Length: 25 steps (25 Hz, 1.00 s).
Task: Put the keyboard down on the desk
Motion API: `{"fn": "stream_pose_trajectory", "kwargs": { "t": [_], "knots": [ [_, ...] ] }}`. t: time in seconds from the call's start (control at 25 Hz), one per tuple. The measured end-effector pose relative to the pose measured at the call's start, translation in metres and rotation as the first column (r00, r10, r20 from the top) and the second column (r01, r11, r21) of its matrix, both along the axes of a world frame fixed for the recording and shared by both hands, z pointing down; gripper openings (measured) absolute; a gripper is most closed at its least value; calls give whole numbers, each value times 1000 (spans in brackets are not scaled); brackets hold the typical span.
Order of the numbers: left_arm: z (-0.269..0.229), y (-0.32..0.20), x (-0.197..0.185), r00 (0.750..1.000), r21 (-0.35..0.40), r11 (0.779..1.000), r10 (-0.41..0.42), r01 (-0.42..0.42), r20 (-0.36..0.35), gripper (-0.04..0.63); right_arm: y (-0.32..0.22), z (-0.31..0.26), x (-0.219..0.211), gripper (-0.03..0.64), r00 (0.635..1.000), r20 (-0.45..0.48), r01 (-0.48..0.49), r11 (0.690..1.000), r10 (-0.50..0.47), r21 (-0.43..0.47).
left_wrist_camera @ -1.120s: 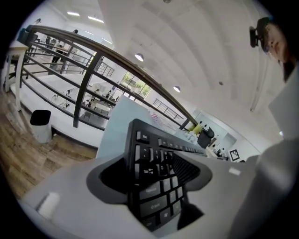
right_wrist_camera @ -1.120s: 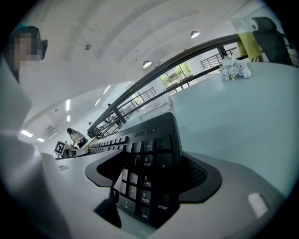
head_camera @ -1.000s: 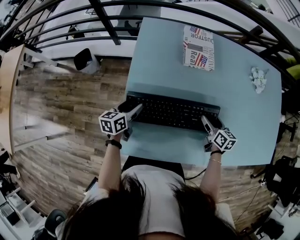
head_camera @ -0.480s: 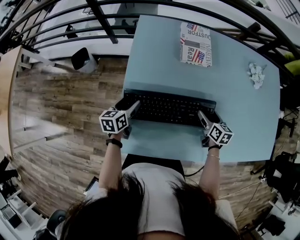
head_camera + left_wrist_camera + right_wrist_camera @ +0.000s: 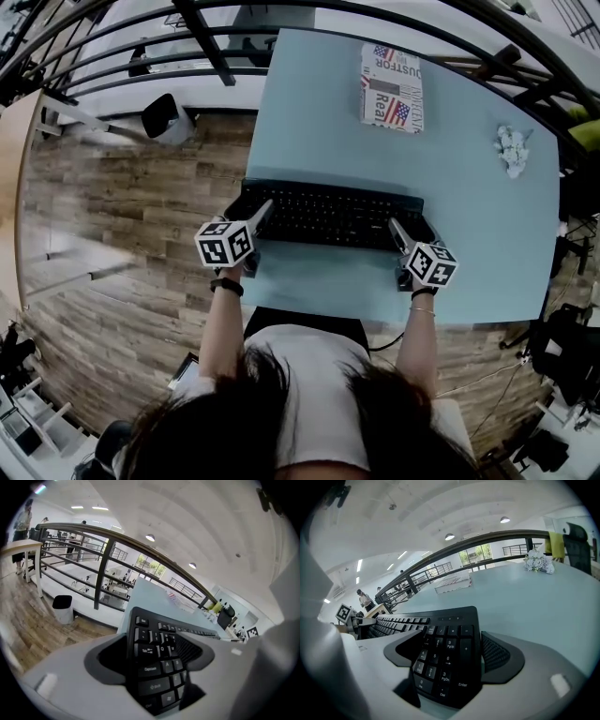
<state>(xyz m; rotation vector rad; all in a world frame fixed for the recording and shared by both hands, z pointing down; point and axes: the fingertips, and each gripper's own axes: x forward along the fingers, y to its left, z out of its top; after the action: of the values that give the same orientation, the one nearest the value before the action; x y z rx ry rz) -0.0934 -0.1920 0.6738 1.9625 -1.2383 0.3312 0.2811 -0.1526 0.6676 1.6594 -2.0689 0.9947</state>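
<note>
Jaws of the left gripper [image 5: 157, 653] and right gripper [image 5: 452, 660] stand wide and released (gaps beside the ribbed pads). Each pair straddles one end of the black plastic keyboard [image 5: 337, 216], which lies flat on the smooth pale-blue desk [image 5: 450, 187]. The head view's far white lump reads as flowers [image 5: 539, 563] in the right gripper view.

Shows the keyboard [image 5: 333, 215] shifted slightly leftward and less skewed on the desk [image 5: 469, 216] than a second ago; shows the left gripper [image 5: 262, 208] and right gripper [image 5: 397, 230] with jaws spread wider around its ends.
</note>
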Motion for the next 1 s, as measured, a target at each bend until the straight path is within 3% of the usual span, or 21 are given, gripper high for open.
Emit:
{"fn": "stream_pose_trajectory", "kwargs": {
  "t": [0.24,0.64,1.0],
  "knots": [
    [-1,-2,-17,994,57,996,-69,64,85,350,2,0,-1,364,1000,-21,13,1000,-12,27],
    [-25,-6,-15,993,158,987,-30,11,117,350,3,-17,-2,362,999,-44,26,995,-22,98],
    [-66,-14,-4,991,262,964,12,-46,131,348,-4,-55,-8,362,997,-77,47,980,-33,193]
  ]
}}
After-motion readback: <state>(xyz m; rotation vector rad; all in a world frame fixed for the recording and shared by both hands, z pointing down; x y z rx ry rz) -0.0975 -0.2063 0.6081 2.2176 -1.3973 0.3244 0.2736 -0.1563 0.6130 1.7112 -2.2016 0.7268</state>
